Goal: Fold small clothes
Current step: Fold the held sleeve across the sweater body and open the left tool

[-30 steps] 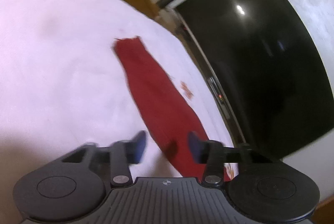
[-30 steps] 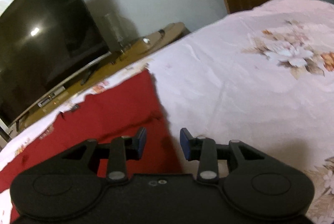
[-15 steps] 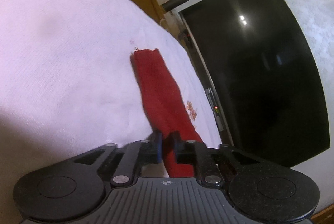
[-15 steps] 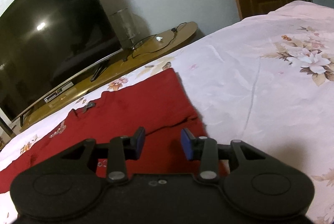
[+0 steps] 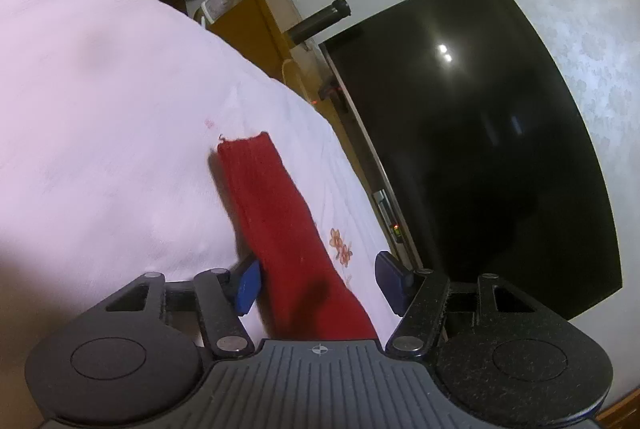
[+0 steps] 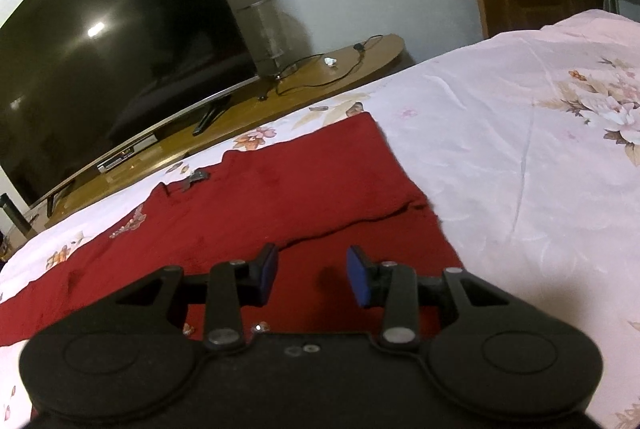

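Both tongs stand apart over the red cloth (image 6: pixel 280 197), gripping nothing, so this looks like the pause between folds: one layer lies doubled over another, its edge running as a dark line across the garment just ahead of the right tongs (image 6: pixel 312 275). The cloth lies flat on the floral bedsheet (image 6: pixel 540 169), near the bed's edge that faces the TV (image 6: pixel 100 49). From the left wrist view, the left tongs (image 5: pixel 318 279) straddle a narrow red strip (image 5: pixel 272 205) running away toward its frayed far end; the strip passes between the blue pads (image 5: pixel 248 285), close against the left one, with clear sheet showing before the right one. The right tongs hover low above the cloth's near part, with red fabric under both pads and the cloth's right edge just beside them. Next move, I'd judge: each tong needs to close on an end or corner, lift, and carry it across evenly, keeping the layers from slipping or bunching.
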The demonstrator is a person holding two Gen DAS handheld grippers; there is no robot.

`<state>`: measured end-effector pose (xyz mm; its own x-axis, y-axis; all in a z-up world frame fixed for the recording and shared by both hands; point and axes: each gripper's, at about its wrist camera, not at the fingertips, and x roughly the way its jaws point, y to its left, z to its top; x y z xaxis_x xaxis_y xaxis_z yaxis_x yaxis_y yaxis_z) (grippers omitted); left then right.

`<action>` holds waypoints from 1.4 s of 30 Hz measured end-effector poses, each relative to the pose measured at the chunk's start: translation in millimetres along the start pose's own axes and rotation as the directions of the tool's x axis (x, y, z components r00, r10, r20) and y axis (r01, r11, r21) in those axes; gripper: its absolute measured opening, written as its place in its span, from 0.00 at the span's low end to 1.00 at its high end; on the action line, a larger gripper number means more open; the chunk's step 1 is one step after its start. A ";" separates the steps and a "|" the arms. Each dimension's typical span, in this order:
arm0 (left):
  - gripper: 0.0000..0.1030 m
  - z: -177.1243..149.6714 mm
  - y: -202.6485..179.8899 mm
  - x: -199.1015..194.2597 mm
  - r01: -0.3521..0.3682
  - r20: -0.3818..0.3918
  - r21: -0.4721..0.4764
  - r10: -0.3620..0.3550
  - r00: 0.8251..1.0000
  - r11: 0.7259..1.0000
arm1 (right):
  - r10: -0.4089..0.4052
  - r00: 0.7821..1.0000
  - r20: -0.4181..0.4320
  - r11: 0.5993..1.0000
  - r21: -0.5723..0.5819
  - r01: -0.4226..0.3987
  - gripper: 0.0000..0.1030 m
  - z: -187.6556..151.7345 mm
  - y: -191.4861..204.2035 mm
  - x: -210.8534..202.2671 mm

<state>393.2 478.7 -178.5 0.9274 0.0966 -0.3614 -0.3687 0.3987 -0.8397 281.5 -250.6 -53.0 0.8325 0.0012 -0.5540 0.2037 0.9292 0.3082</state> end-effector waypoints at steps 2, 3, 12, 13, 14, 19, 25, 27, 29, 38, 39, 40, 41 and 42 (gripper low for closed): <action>0.50 5.7 -4.1 6.4 -0.026 -0.021 0.034 0.027 0.999 0.999 | -0.003 1.000 -0.002 1.000 -0.002 0.003 0.37 0.4 -0.7 -1.4; 0.38 7.9 -5.0 10.0 -0.058 -0.038 0.053 0.060 0.997 0.997 | -0.004 1.000 -0.003 1.000 -0.001 0.004 0.38 1.0 -1.2 -2.1; 0.05 15.6 -10.6 3.1 -0.109 -0.054 0.159 0.119 0.991 0.981 | -0.033 0.999 0.006 0.999 -0.026 0.033 0.38 18.0 -7.6 -19.8; 0.05 14.6 -15.8 -0.4 -0.087 -0.045 0.166 0.096 0.994 0.982 | -0.033 0.999 0.006 0.999 -0.028 0.033 0.39 19.9 -9.1 -20.7; 0.05 12.7 -24.0 -4.5 -0.065 -0.037 0.181 0.073 0.997 0.981 | -0.034 0.999 0.002 0.999 -0.032 0.034 0.40 21.5 -11.0 -20.0; 0.05 -11.3 -86.3 -13.3 0.078 -0.082 0.304 -0.055 0.995 0.950 | -0.028 0.999 -0.019 0.999 -0.036 0.027 0.40 22.0 -17.4 -6.1; 0.05 -91.5 -182.3 -1.2 0.235 -0.219 0.422 -0.153 0.964 0.875 | 0.044 0.998 -0.052 0.998 -0.033 -0.046 0.40 20.3 -14.3 18.8; 0.05 -128.4 -210.9 7.8 0.274 -0.272 0.457 -0.160 0.949 0.846 | 0.070 0.996 -0.056 0.997 -0.032 -0.072 0.40 23.0 -15.2 24.3; 0.05 -168.5 -234.0 18.0 0.305 -0.327 0.490 -0.152 0.933 0.817 | 0.087 0.995 -0.053 0.996 -0.026 -0.089 0.40 27.2 -18.0 26.4; 0.05 -316.7 -277.0 47.7 0.378 -0.505 0.567 -0.054 0.861 0.732 | 0.103 0.994 -0.022 0.993 0.055 -0.102 0.41 55.9 -67.1 31.9; 0.05 -328.3 -279.5 48.2 0.381 -0.515 0.583 -0.036 0.856 0.718 | 0.103 0.994 -0.021 0.993 0.060 -0.102 0.41 57.4 -71.5 32.7; 0.05 -340.9 -281.2 49.7 0.382 -0.524 0.599 -0.016 0.851 0.704 | 0.104 0.994 -0.022 0.993 0.065 -0.102 0.42 58.4 -75.6 33.3; 0.05 -351.9 -282.6 50.3 0.383 -0.532 0.607 -0.002 0.847 0.697 | 0.104 0.994 -0.022 0.992 0.070 -0.103 0.42 59.3 -79.6 33.7; 0.05 -362.3 -283.1 52.2 0.384 -0.542 0.616 0.016 0.840 0.688 | 0.105 0.994 -0.025 0.992 0.076 -0.103 0.42 59.7 -83.5 34.2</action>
<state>523.1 40.5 -106.5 0.7392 -0.4064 -0.5370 0.1407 0.8730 -0.4671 323.6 -350.2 -51.6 0.8364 0.1080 -0.5374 0.1552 0.8936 0.4212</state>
